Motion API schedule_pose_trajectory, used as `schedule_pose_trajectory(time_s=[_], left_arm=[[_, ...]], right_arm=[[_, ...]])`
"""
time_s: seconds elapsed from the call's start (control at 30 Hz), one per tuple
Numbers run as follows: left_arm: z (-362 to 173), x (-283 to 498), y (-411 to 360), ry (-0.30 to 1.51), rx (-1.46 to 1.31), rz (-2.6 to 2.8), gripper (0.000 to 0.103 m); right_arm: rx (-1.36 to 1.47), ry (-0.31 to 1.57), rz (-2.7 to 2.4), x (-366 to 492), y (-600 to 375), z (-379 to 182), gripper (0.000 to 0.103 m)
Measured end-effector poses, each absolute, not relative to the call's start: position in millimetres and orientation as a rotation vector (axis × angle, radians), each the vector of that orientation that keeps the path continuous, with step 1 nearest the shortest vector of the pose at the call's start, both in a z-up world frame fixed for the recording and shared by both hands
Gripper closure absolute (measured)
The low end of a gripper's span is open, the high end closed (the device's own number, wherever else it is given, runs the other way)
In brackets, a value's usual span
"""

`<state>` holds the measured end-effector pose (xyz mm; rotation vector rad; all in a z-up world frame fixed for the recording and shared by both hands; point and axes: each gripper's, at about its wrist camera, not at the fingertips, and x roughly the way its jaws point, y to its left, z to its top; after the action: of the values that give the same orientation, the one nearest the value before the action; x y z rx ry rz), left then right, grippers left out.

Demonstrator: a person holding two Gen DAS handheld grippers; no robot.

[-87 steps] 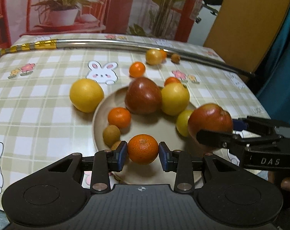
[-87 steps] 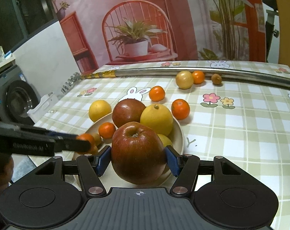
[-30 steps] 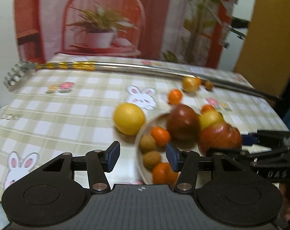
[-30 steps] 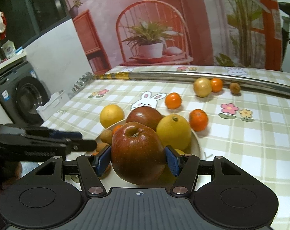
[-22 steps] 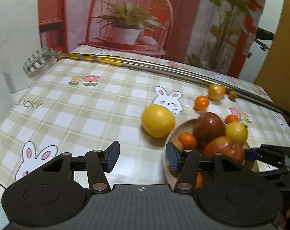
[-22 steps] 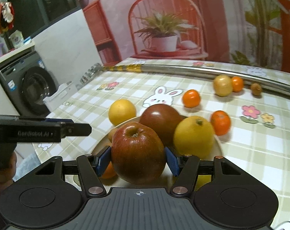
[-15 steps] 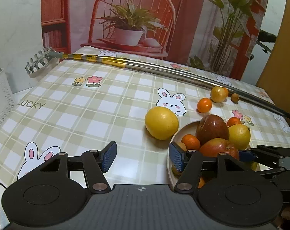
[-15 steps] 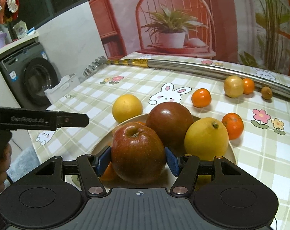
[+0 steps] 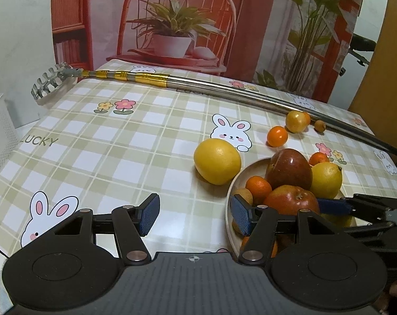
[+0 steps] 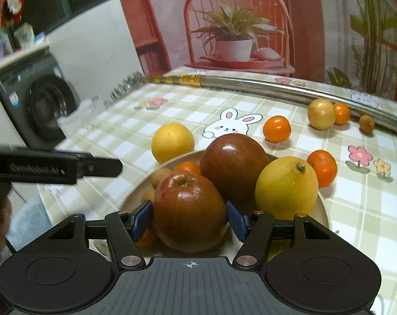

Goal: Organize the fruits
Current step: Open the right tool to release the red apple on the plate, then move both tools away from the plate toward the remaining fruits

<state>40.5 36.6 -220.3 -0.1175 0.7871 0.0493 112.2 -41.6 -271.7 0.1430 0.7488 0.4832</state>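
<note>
Our right gripper [image 10: 190, 220] clamps the apple [image 10: 189, 211] over the plate [image 10: 323, 211]; our left gripper [image 9: 194, 214] gapes empty. Next, probably the orange [image 9: 217, 161] at eleven o'clock.

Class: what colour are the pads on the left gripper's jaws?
Blue pads, seen best in the left wrist view.

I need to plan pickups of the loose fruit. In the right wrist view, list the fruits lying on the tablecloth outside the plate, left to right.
Large yellow citrus → tangerine beside the bunny print → tangerine beside the plate → small brown fruit by the metal pole. I left out the overlapping yellow-and-orange pair.
</note>
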Motion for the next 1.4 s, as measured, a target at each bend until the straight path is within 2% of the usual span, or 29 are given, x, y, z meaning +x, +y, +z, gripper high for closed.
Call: schedule_pose_trajectory(time_s=[0.33, 1.4], left_arm=[[-218, 35, 31, 0.782, -0.110, 0.031, 0.040], [-215, 39, 33, 0.762, -0.089, 0.047, 0.040]], right_arm=[[0.240, 0.699, 0.395, 94, -70, -262, 0.045], [0.216, 0.600, 0.138, 91, -131, -238, 0.045]])
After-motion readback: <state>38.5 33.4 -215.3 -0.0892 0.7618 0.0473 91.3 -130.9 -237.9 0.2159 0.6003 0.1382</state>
